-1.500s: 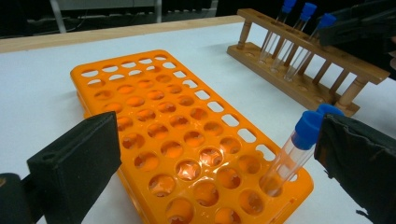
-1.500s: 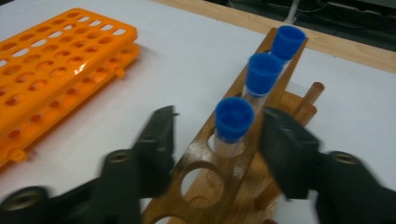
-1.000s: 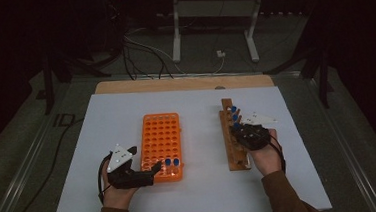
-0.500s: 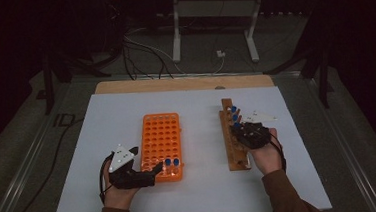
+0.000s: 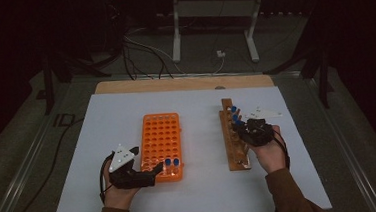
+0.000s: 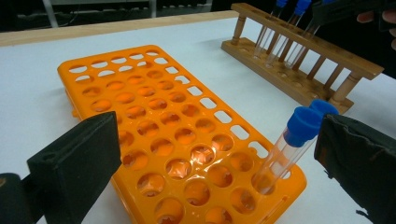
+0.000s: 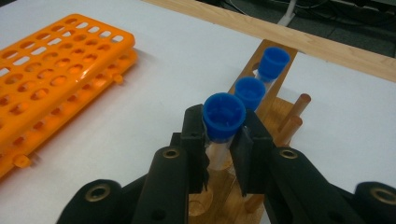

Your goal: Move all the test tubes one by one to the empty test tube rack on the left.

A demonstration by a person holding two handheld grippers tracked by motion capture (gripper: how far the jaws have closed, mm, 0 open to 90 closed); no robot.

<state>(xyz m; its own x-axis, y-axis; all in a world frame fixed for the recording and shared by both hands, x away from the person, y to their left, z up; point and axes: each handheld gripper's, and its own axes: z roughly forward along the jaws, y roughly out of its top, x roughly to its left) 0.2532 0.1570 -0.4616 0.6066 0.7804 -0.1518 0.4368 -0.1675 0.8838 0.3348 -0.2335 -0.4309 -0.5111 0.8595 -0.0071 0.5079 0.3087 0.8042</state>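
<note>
The right gripper (image 7: 223, 149) is clamped on a blue-capped tube (image 7: 223, 122) that stands in the wooden rack (image 5: 235, 150), with two more capped tubes just behind it in the same row. The left gripper (image 5: 145, 161) sits at the near end of the orange rack (image 5: 161, 133) with its jaws wide apart (nothing between them), two blue-capped tubes standing in that rack's near corner.

Your left gripper (image 6: 219, 154) jaws stand wide apart over orange rack (image 6: 154, 135); two blue-capped tubes (image 6: 299, 135) stand in rack's near corner, by rt jaw. Wooden rack (image 6: 299, 51) w/ tubes sits beyond on the table (image 6: 28, 93).
</note>
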